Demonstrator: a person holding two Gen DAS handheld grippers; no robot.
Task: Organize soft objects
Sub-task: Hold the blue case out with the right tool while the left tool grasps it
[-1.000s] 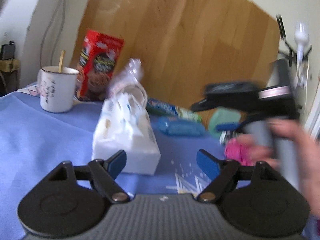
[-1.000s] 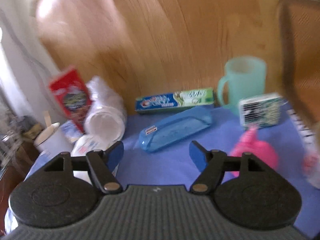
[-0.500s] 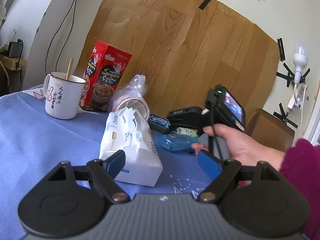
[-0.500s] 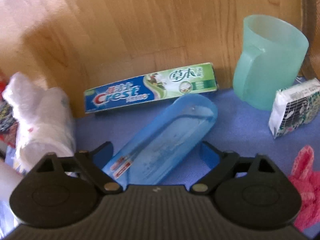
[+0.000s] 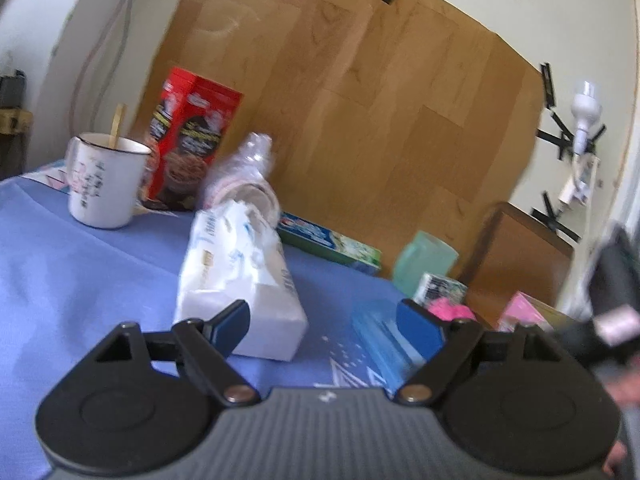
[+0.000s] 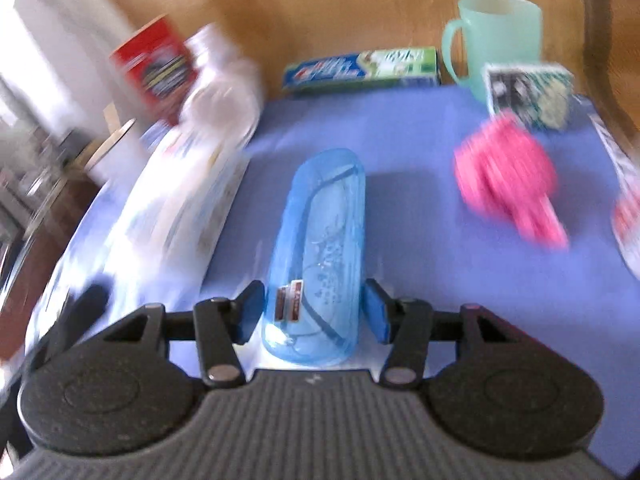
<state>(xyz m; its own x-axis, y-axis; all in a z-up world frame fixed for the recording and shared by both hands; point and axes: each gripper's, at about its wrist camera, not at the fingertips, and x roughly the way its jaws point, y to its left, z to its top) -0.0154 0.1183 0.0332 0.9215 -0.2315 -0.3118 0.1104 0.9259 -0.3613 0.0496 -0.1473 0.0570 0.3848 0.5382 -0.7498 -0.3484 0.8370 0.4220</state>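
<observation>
the right tongs (image 6: 314,312) are closing around the near end of the blue translucent case (image 6: 320,248), which lies flat on the surface (image 6: 420,280) and runs straight ahead between the two pads; motion blur makes it hard to tell whether the pads already press on its sides, but a slim gap appears on each side. the case looks like rigid, smooth plastic: light, probably slippery, and liable to pivot if taken at one end only, so a hold nearer its middle would be steadier. the soft items stand elsewhere: the tissue pack (image 5: 240,272) lies just ahead of the left pad of the left tongs (image 5: 326,320), and the pink fabric piece (image 6: 508,180) lies ahead and to the right of the right tongs. both should compress easily and weigh little; take the pack across its narrow width and the fabric at a bunched fold. the left tongs stand released, with nothing between the pads.
</observation>
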